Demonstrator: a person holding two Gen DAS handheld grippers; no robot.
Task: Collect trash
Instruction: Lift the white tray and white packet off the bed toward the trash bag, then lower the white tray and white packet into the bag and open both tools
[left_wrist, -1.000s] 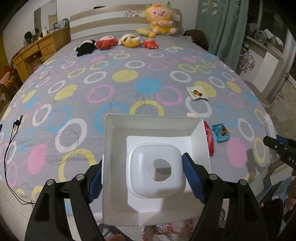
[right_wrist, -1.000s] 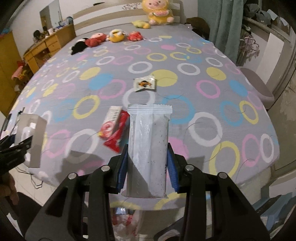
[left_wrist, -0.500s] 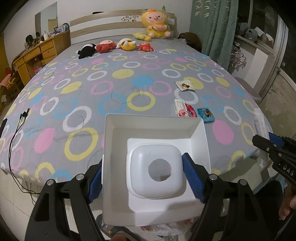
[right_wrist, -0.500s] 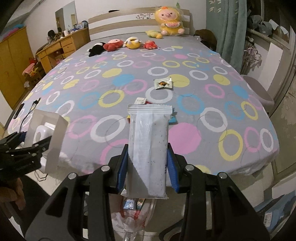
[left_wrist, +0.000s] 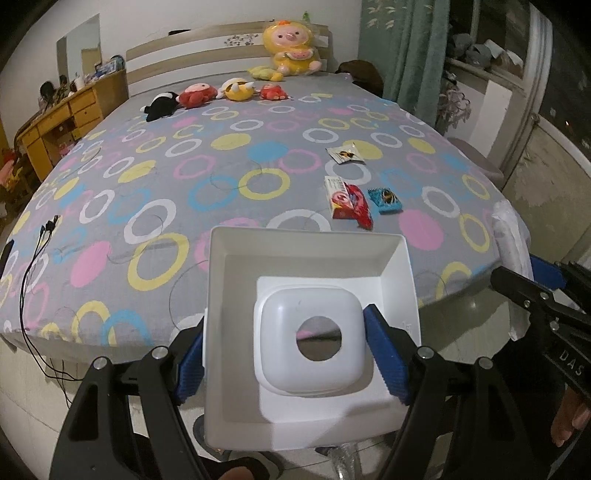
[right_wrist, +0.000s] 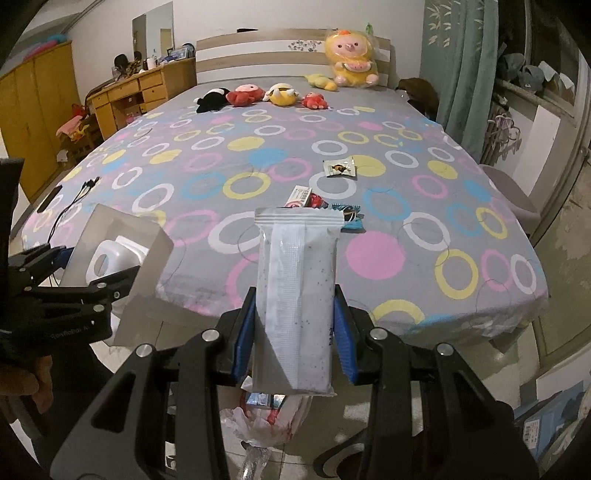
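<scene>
- My left tool (left_wrist: 291, 354) is clamped on a white plastic tray (left_wrist: 310, 332): one pad outside its wall, the other inside against a raised square block with a round hole.
- My right tool (right_wrist: 295, 339) is closed narrow on a long white speckled wrapper (right_wrist: 297, 295), its long axis running straight out along the fingers.
- A plastic trash bag (right_wrist: 266, 417) lies on the floor directly under the right tool. I judge that hand the nearer for the drop.
- Beyond both tools is the bed (left_wrist: 155, 192), its grey sheet covered in coloured rings. More trash is left near its foot: a red packet (left_wrist: 351, 201), a blue packet (left_wrist: 384, 199) beside it, and a white sachet (left_wrist: 345, 153) further in.
- Plush toys (left_wrist: 214, 96) line the headboard, with a wooden dresser (right_wrist: 144, 88) and green curtains (right_wrist: 458, 59) beside the bed.
</scene>
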